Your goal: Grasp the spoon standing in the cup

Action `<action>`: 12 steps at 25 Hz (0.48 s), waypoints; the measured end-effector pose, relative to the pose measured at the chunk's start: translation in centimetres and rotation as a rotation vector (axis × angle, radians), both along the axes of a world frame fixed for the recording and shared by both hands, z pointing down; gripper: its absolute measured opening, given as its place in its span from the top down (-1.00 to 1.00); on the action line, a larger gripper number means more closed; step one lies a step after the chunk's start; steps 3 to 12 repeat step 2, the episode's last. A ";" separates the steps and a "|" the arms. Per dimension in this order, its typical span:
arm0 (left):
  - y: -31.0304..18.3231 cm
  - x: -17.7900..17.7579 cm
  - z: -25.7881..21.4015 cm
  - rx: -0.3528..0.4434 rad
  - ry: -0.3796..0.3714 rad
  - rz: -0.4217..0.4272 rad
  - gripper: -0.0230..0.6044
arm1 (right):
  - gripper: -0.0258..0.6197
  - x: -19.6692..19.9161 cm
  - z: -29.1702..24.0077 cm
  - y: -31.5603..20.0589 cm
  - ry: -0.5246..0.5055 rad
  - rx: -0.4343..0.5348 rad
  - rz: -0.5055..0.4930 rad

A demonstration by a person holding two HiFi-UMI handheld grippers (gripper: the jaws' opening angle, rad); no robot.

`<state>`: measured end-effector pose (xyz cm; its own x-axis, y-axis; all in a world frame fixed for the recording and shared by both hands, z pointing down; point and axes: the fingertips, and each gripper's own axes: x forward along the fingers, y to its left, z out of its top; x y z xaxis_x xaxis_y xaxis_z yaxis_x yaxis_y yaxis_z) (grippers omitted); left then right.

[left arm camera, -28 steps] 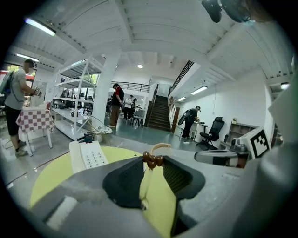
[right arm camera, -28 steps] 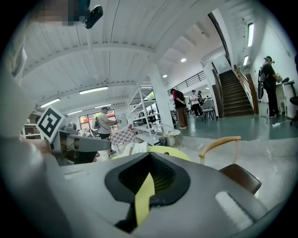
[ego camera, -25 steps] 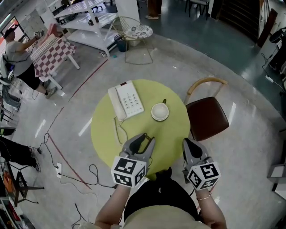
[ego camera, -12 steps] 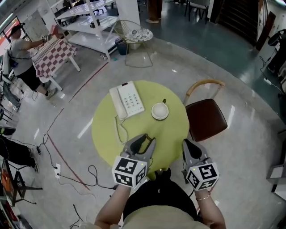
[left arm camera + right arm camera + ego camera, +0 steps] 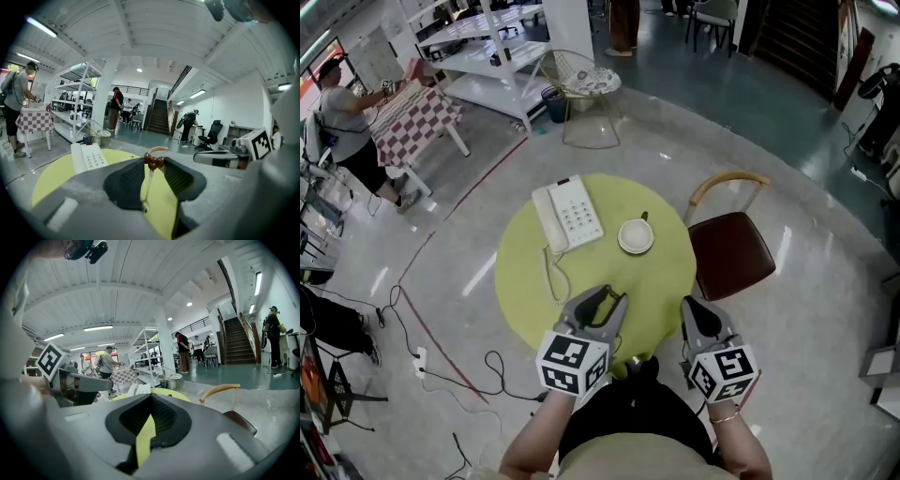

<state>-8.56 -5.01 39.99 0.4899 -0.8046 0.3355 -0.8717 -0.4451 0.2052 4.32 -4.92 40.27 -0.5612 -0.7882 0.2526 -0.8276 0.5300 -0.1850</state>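
The head view looks steeply down from above the person onto the whole round table, with the left gripper and the right gripper at the bottom of the frame. Each gripper view sits low and close behind its own jaws and faces almost level across the tabletop into the hall. All three views share the table, the phone and the chair. The white shelving also shows in each.
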 end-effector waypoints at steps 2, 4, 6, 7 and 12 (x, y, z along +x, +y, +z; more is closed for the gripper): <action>0.1 0.1 0.0 0.003 0.000 0.002 0.48 | 0.93 0.1 0.0 0.1 0.000 0.003 0.001; 0.1 0.1 0.0 0.003 0.000 0.002 0.48 | 0.93 0.1 0.0 0.1 0.000 0.003 0.001; 0.1 0.1 0.0 0.003 0.000 0.002 0.48 | 0.93 0.1 0.0 0.1 0.000 0.003 0.001; 0.1 0.1 0.0 0.003 0.000 0.002 0.48 | 0.93 0.1 0.0 0.1 0.000 0.003 0.001; 0.1 0.1 0.0 0.003 0.000 0.002 0.48 | 0.93 0.1 0.0 0.1 0.000 0.003 0.001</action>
